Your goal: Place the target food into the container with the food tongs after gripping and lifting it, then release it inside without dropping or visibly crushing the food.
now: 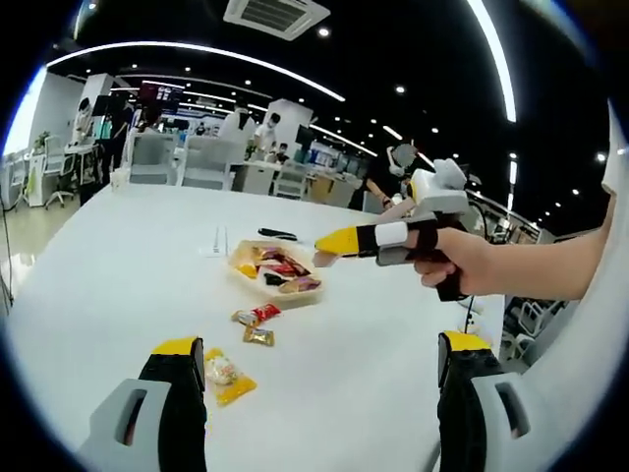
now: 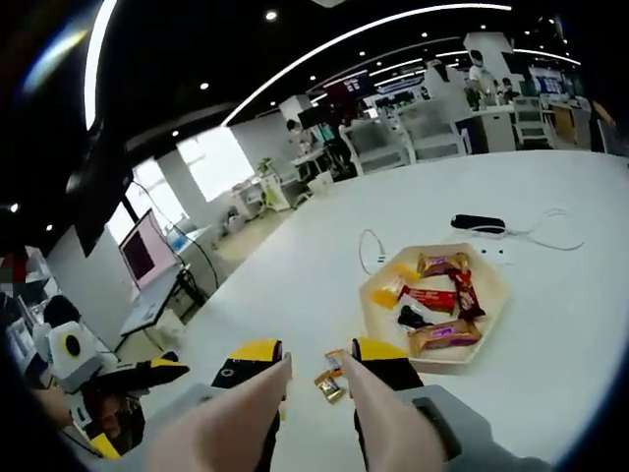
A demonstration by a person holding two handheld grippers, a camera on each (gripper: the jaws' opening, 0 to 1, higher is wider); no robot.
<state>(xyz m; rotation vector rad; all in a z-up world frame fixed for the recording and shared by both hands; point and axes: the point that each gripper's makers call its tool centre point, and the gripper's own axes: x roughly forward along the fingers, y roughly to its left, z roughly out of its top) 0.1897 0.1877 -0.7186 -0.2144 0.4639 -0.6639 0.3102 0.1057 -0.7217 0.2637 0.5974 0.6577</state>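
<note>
Snacks (image 1: 257, 325) lie loose on the white bench (image 1: 118, 285), ahead of the left tool (image 1: 319, 369), jaws wide and empty; right tool (image 2: 319, 369), narrowly parted, empty, sits nearer them, tray (image 2: 378, 307) just beyond

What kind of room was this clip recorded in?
Probably an open-plan office or lab: rows of white desks and chairs, a computer monitor, long ceiling light strips, and a big white table.
</note>
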